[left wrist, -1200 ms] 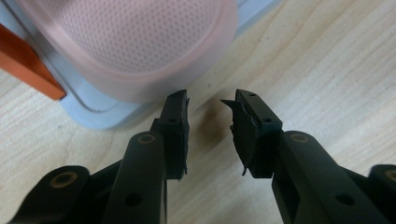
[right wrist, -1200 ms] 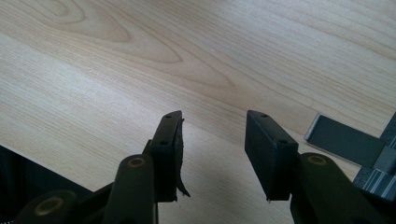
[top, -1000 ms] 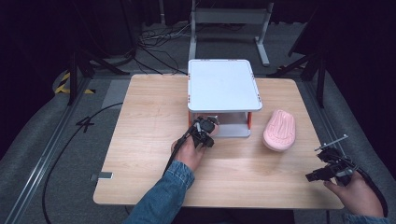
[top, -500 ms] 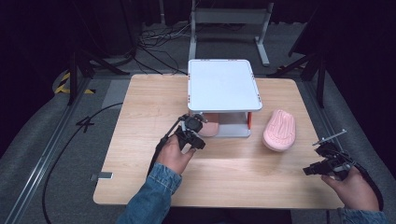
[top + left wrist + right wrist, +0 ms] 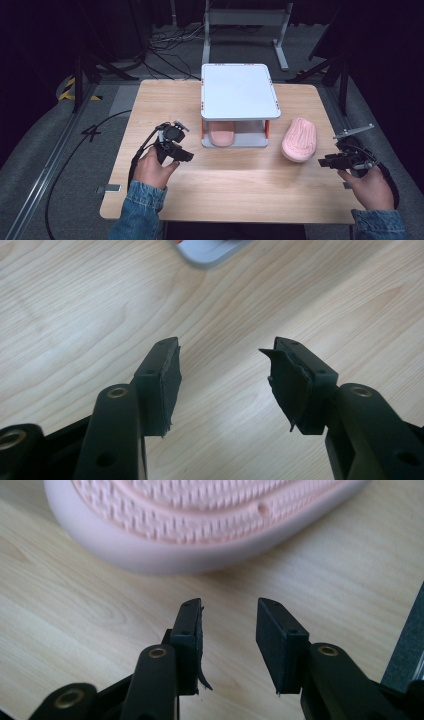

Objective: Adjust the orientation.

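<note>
Two pink slippers are in play. One slipper [image 5: 221, 134] lies on the lower shelf of the small white rack [image 5: 239, 92] at the middle of the worktop [image 5: 235, 187], toe end facing the person, tucked under the top tray, where it looks deliberately stowed. The second slipper [image 5: 299, 139] lies sole-up on the bare wood just beside the rack's right side, apart from it, presumably waiting its turn for the same shelf.

The left gripper [image 5: 181, 156] hangs over open wood in front of the rack's left corner. Its jaws have just been opening and stand well apart, with nothing between them in the left gripper view; I judge this to be a release and withdrawal.

The right gripper [image 5: 327, 161] sits near the worktop's right edge, aimed at the upturned slipper, whose ribbed sole [image 5: 210, 510] looms close ahead in the right gripper view. Its jaws have been closing somewhat but remain apart, gripping nothing. The approach looks set for the slipper's near rim.
</note>
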Action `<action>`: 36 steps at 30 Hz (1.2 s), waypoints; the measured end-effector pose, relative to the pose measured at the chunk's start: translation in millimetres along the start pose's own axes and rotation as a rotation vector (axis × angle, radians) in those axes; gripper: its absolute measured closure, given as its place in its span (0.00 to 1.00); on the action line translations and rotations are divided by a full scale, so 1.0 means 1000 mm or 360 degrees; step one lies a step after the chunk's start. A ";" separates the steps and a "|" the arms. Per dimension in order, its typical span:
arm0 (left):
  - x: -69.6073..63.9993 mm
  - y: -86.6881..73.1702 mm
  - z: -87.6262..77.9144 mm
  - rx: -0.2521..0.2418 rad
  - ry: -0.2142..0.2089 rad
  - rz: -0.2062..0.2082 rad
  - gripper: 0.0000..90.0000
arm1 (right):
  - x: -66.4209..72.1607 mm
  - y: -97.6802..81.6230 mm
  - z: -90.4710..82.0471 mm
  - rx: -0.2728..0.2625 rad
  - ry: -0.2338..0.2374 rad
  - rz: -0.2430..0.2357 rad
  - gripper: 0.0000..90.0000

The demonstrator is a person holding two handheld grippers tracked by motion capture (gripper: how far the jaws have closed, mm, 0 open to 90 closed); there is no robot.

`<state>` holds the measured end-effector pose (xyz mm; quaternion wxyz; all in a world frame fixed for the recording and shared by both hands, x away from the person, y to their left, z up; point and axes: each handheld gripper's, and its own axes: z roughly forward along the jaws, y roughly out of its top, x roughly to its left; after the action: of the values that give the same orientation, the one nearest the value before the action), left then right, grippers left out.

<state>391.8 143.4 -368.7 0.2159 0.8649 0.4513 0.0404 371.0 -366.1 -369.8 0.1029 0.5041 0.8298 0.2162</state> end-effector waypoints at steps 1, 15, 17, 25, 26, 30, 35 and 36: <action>0.000 0.000 0.000 0.0000 0.0000 0.0000 0.51 | 0.000 0.003 0.000 -0.0021 0.0000 -0.0002 0.70; 0.018 -0.042 0.001 0.0110 0.0037 -0.0169 0.50 | 0.002 0.052 0.008 -0.0111 0.0032 -0.0098 0.85; 0.020 -0.048 -0.002 0.0095 0.0060 -0.0167 0.49 | 0.001 0.060 0.014 -0.0113 0.0017 -0.0102 0.89; 0.025 -0.064 -0.008 0.0074 0.0088 -0.0234 0.48 | -0.002 0.077 0.037 -0.0124 -0.0054 -0.0120 0.97; 0.025 -0.065 -0.008 0.0073 0.0092 -0.0236 0.48 | -0.002 0.078 0.039 -0.0124 -0.0055 -0.0117 0.98; 0.026 -0.066 -0.010 0.0051 0.0090 -0.0242 0.49 | -0.004 0.080 0.048 -0.0083 -0.0052 -0.0101 1.00; 0.025 -0.063 -0.009 0.0053 0.0093 -0.0214 0.50 | -0.006 0.077 0.049 -0.0062 -0.0058 -0.0080 1.00; 0.025 -0.062 -0.008 0.0055 0.0086 -0.0219 0.50 | -0.007 0.076 0.049 -0.0057 -0.0067 -0.0075 1.00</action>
<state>356.9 196.6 -390.0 0.1910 0.8340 0.5160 0.0410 453.1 -329.2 -378.1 0.1344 0.4870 0.8350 0.2178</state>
